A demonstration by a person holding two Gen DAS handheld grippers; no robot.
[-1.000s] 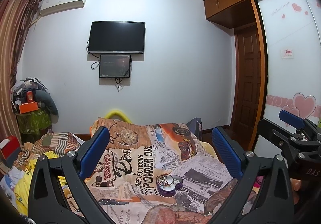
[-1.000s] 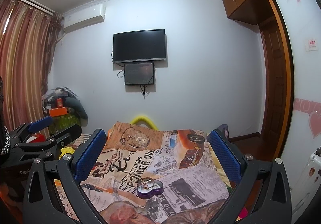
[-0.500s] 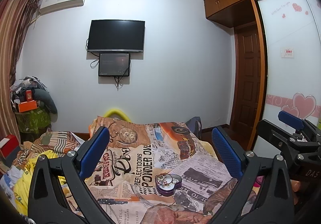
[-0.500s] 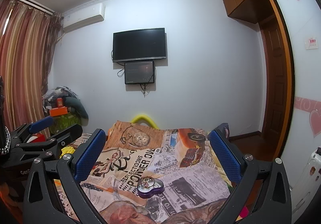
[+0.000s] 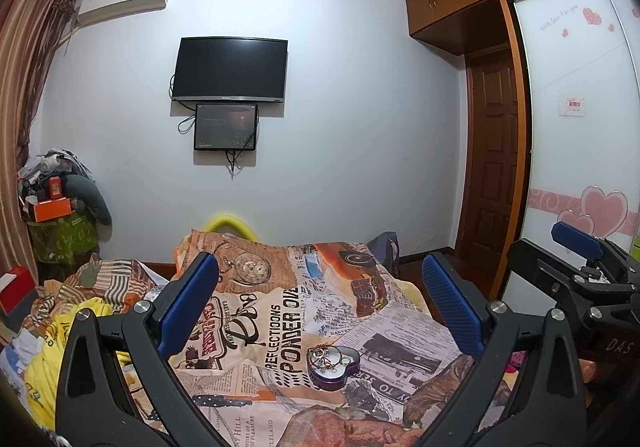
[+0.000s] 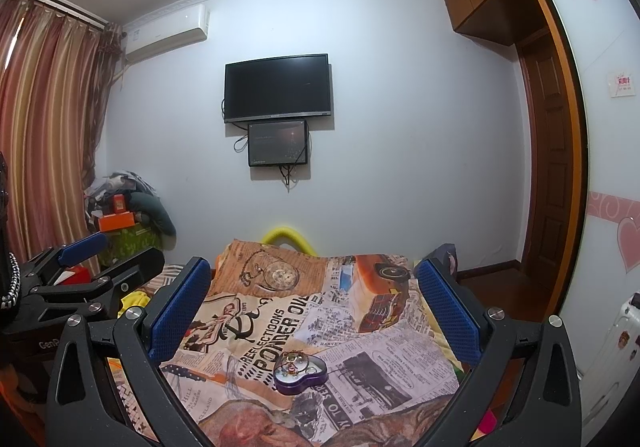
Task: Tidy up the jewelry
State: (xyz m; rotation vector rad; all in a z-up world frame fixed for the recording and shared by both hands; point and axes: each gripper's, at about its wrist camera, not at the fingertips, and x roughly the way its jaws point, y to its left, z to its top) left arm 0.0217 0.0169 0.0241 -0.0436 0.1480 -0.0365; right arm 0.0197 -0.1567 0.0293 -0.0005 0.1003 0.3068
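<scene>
A purple heart-shaped tin [image 5: 332,365] with rings and chains heaped in it lies open on the printed bedspread [image 5: 280,311]; it also shows in the right wrist view [image 6: 300,371]. My left gripper [image 5: 320,287] is open and empty, held above and behind the tin. My right gripper [image 6: 312,283] is open and empty, likewise short of the tin. Each gripper shows at the edge of the other's view, the right gripper [image 5: 580,271] at the right and the left gripper [image 6: 80,271] at the left.
Loose yellow and striped clothes [image 5: 60,319] lie at the bed's left. A cluttered pile with an orange box [image 6: 116,223] stands by the curtain. A TV [image 5: 230,69] hangs on the far wall. A wooden door [image 5: 494,167] and wardrobe [image 5: 580,127] are on the right.
Both views have tilted up very slightly, so the tin sits a little lower in each frame. Both grippers stay open and empty.
</scene>
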